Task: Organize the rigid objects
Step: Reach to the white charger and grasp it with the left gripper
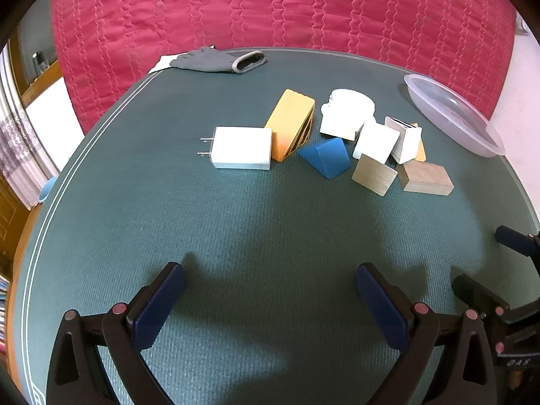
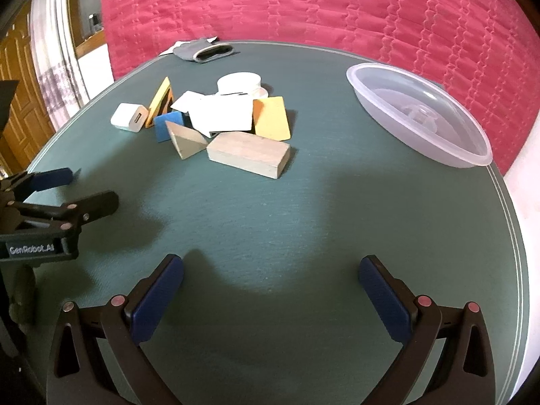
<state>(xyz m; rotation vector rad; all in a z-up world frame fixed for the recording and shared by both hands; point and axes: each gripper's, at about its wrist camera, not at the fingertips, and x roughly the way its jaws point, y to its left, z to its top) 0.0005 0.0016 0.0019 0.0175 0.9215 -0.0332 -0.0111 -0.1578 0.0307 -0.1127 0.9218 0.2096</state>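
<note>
The left gripper (image 1: 270, 290) and right gripper (image 2: 271, 281) both hover low over the desk (image 1: 256, 222) with jaws spread wide and nothing between them. Ahead of the left jaws, well apart, lies the pile of rigid objects. A white charger (image 1: 241, 147) lies flat with its long axis crosswise to the jaws and its two metal prongs pointing left. Touching its right end is an orange wedge (image 1: 291, 124) with black stripes on one face, long axis running away from the jaws. A blue foam-like wedge (image 1: 324, 157) sits just right of it, ridge uppermost. Further right are white blocks (image 1: 375, 141), a pale wooden triangle (image 1: 373, 173) and a wooden rectangular block (image 1: 426, 178). The right wrist view shows the wooden rectangular block lengthwise, running left to right ahead of the right jaws, and the charger's socket end; the prongs are hidden there. It also shows the full translucent plastic bowl (image 2: 418, 114), shallow and oval, ahead and right of the right jaws; the left view cuts it off. A grey glove (image 1: 219, 60) lies at the far desk edge. The desk covering is a green woven-textured mat.
</note>
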